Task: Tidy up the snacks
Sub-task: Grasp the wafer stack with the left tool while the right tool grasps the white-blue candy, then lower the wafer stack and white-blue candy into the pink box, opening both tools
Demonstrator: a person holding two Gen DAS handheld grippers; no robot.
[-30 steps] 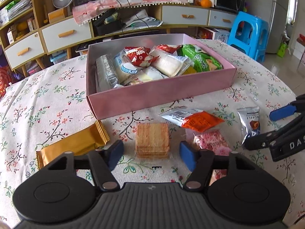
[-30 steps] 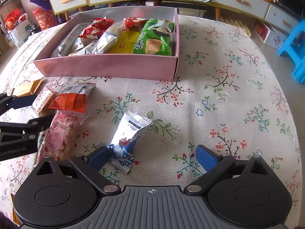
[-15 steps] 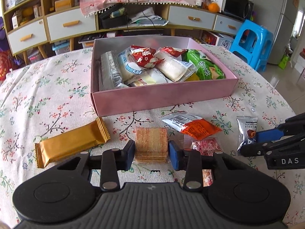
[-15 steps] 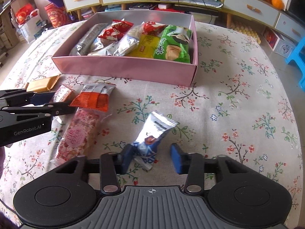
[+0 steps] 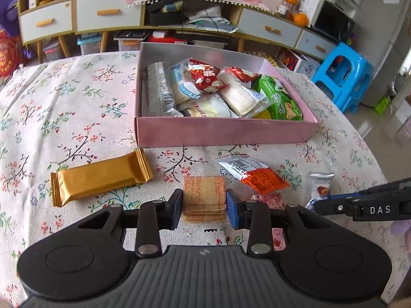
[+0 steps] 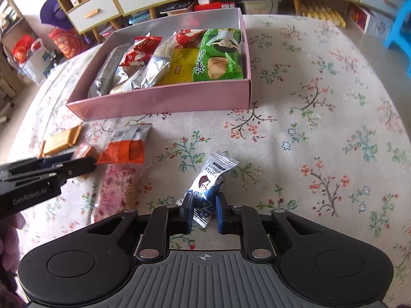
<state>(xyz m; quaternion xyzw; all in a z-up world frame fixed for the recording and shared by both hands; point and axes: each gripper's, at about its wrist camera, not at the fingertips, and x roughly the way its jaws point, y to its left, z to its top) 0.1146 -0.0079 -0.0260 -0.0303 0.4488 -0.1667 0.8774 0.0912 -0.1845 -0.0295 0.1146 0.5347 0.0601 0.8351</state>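
Grippers sit low over the floral tablecloth [image 5: 77,118], both reaching forward toward the pink box [image 5: 223,133] at 12 o'clock. In the left wrist view the left gripper [image 5: 204,208] has its 2 blue-padded fingers pressed against the sides of a clear-wrapped cracker stack [image 5: 204,197], a square, ridged, tan block, clenched on it. From the right wrist view this gripper [image 6: 64,165] shows as a flat black arm entering at 9 o'clock. The right gripper [image 6: 204,211] is pinched on the crinkled tail of a small silver-and-blue chocolate packet [image 6: 213,179], whose glossy foil body points toward 1 o'clock; in the left wrist view that gripper [image 5: 331,201] comes in from 3 o'clock with the packet [image 5: 321,184] at its tip. On the cloth at 10 o'clock of the crackers lies a shiny gold foil bar [image 5: 100,177] with serrated ends, slightly tilted. At 2 o'clock lies an orange-and-white plastic sachet [image 5: 254,175], and just beside the right finger a translucent pink wrapped snack [image 5: 269,200]. The cardboard box, rectangular with low matte walls, holds crowded soft packets: a green crisp bag [image 6: 218,59] at its right end, a yellow packet [image 6: 179,68], a red-and-white pouch [image 5: 205,77], and pale clear-wrapped cakes [image 5: 239,96].
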